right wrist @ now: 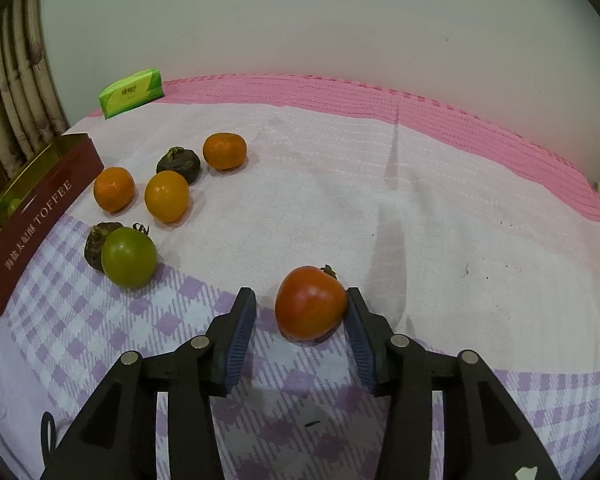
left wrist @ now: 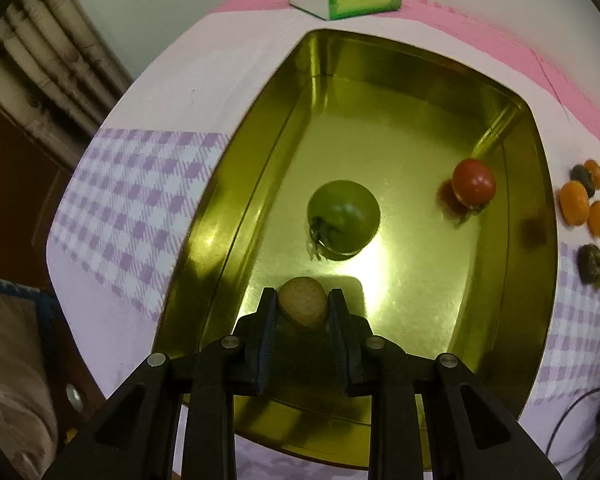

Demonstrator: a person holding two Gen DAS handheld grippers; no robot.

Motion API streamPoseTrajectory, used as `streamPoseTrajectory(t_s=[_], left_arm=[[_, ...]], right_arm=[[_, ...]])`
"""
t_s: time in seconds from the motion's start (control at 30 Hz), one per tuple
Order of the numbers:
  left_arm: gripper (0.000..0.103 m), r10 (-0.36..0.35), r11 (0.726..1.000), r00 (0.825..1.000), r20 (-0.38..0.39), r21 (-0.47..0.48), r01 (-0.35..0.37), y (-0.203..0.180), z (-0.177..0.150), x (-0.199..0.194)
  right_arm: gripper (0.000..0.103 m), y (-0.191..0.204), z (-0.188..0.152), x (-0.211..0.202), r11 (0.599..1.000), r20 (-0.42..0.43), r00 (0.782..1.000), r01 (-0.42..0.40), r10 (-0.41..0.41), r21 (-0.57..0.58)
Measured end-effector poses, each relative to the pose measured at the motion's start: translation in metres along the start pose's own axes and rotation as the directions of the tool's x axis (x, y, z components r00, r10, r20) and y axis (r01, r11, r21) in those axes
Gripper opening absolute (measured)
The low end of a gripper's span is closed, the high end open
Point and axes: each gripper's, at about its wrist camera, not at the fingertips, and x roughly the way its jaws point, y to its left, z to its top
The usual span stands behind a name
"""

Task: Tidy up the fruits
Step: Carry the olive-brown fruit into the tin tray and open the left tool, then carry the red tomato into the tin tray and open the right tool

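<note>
While the left gripper (left wrist: 302, 300) is clamping a small round tan fruit (left wrist: 302, 307) over the gold-lined toffee tin (left wrist: 228, 184), a green tomato (left wrist: 343, 216) and a red tomato (left wrist: 473, 183) are sitting inside it. The right gripper (right wrist: 300, 304) is spread wide around an orange-red tomato (right wrist: 310, 302) lying on the checked cloth (right wrist: 300, 392), its right finger touching it.

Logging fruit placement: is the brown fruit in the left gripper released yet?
No. The left gripper is shut on the brown fruit, above the gold tin.
</note>
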Motion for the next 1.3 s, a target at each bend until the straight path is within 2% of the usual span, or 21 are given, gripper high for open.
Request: streamPoseTrajectory(t_s=[0.23,0.37,0.7,0.83,1.03,1.17,1.3], left_arm=[[0.027,0.005,1.000,1.000,-0.001,-0.006,-0.005,0.000,0.000,-0.001],[0.027,0.000,1.000,1.000,-0.004,-0.020,0.000,0.005,0.001,0.002],[0.029,0.007,1.000,1.000,-0.008,-0.026,-0.007,0.008,-0.001,0.000],[0.035,-0.033,0.998,0.999,0.016,-0.052,0.033,0.014,-0.003,-0.010],[0.049,-0.082,0.990,0.988,0.134,-0.099,0.096,0.032,-0.005,-0.042],[0.053,-0.031,0.985,0.972,0.232,-0.160,0.070,0.050,-0.014,-0.068],[0.053,0.031,0.973,0.974,0.225,-0.228,0.022,0.067,-0.022,-0.073]], right_arm=[[0.042,-0.001,-0.001,-0.001,1.000,0.002,1.000,0.000,0.000,0.008],[0.031,-0.006,-0.002,-0.002,0.999,0.007,1.000,0.005,-0.005,0.038],[0.030,-0.001,0.004,-0.008,0.999,-0.001,1.000,0.027,-0.027,0.046],[0.030,0.015,0.019,-0.023,0.999,0.035,0.999,-0.020,0.018,0.047],[0.030,0.088,0.053,-0.040,0.983,0.068,0.982,-0.170,0.175,-0.063],[0.030,0.161,0.067,-0.038,0.942,0.035,0.953,-0.291,0.301,-0.168],[0.030,0.217,0.072,-0.030,0.901,-0.013,0.933,-0.352,0.360,-0.255]])
